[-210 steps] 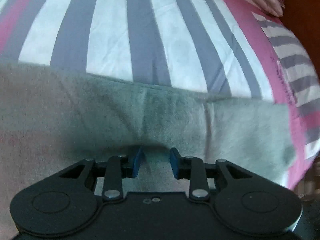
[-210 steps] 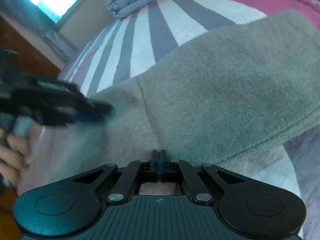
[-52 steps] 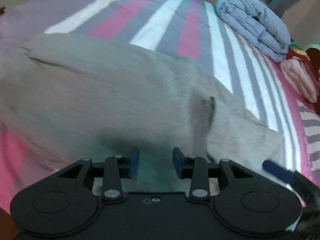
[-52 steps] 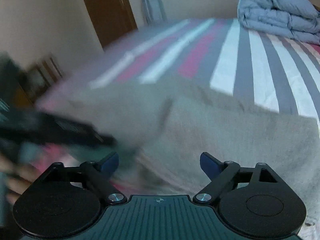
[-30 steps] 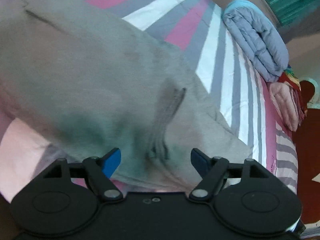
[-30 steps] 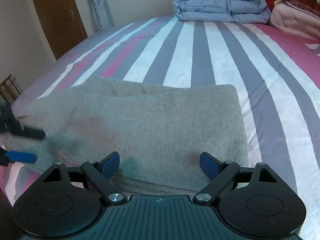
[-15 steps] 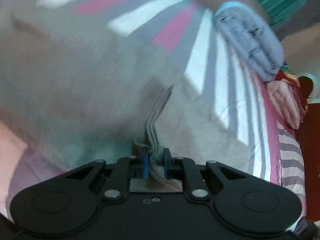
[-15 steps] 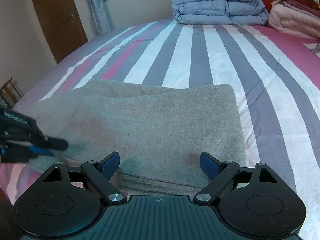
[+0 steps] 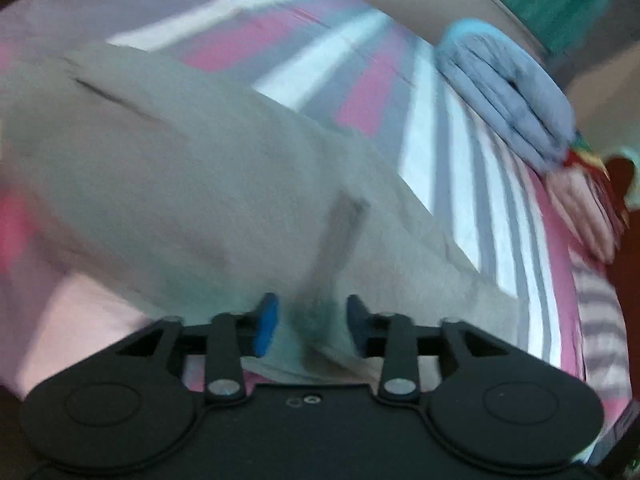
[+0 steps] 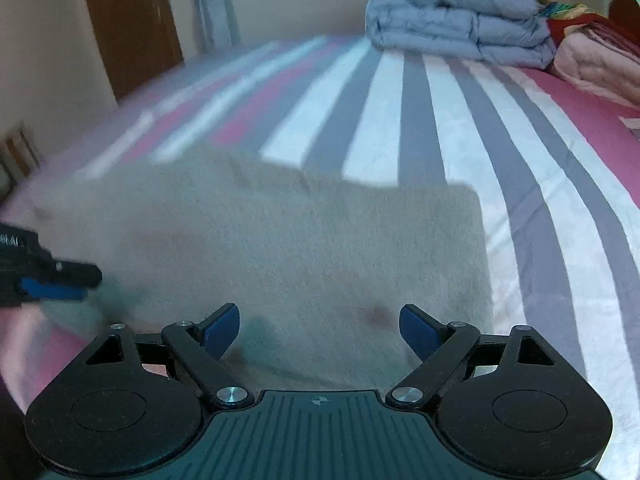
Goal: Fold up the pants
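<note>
The left gripper (image 9: 312,322) has its blue pads (image 9: 267,322) partly apart and its jaws are opening; a ridge of grey cloth runs up from between them toward the middle of the left wrist frame, but the pads stand clear of it on both sides as far as the blur lets one judge. That cloth belongs to the pants (image 9: 192,184), a grey fleecy garment folded into a thick pad that fills the centre and left of the left wrist frame, with a dark slit-like crease near its upper left corner. In the right wrist frame the right gripper (image 10: 319,330) has its fingers spread wide, the blue pads (image 10: 222,330) at the lower middle of the frame over the near edge of the pants (image 10: 304,248), with nothing pinched between them. There the pants lie as a rough rectangle across the centre, their right edge straight and square. The left gripper (image 10: 60,278) shows at the left edge of that frame, low over the left end of the garment. Under the pants lies the striped bedsheet (image 10: 400,112), in bands of white, grey and pink that run away toward the top of the frame. At the upper right sits a folded grey-blue duvet (image 10: 456,24), and just beside it at the right edge a pink blanket (image 10: 592,68). A brown wooden door (image 10: 132,20) stands at the upper left.
</note>
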{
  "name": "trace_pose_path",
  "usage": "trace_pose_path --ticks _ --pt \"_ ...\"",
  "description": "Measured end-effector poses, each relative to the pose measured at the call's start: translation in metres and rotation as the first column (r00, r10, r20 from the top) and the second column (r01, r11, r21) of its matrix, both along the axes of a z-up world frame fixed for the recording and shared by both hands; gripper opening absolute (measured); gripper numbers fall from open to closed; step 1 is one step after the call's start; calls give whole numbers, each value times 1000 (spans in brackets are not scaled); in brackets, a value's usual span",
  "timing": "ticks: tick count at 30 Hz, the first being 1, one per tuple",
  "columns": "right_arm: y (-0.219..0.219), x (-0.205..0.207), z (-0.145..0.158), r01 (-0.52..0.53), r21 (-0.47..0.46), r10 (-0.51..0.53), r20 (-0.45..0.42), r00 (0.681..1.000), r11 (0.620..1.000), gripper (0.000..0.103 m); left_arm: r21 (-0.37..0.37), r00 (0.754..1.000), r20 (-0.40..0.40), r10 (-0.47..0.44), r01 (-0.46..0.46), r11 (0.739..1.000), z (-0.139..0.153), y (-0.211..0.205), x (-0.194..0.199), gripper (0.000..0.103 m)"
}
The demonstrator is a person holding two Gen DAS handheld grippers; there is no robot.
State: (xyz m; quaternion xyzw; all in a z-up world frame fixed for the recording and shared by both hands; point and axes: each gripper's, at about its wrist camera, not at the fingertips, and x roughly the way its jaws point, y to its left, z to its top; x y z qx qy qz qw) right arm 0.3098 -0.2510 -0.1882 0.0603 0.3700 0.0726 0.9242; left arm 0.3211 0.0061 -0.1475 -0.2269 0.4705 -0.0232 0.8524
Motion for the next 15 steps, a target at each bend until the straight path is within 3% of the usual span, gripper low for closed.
trace_pose_path --ticks 3,7,13,15 --pt "13 8 6 -26 35 25 13 1000 999 87 102 997 -3 79 -78 992 11 21 -2 50" --pt "43 22 5 -78 43 77 13 997 996 87 235 982 4 189 -185 954 15 52 -5 56" --pt "84 35 -3 -119 -5 119 14 993 993 87 284 942 -16 334 -316 905 1 108 0 56" --pt "95 40 -14 -135 -63 132 -39 990 989 87 297 934 -27 358 -334 895 -6 122 1 56"
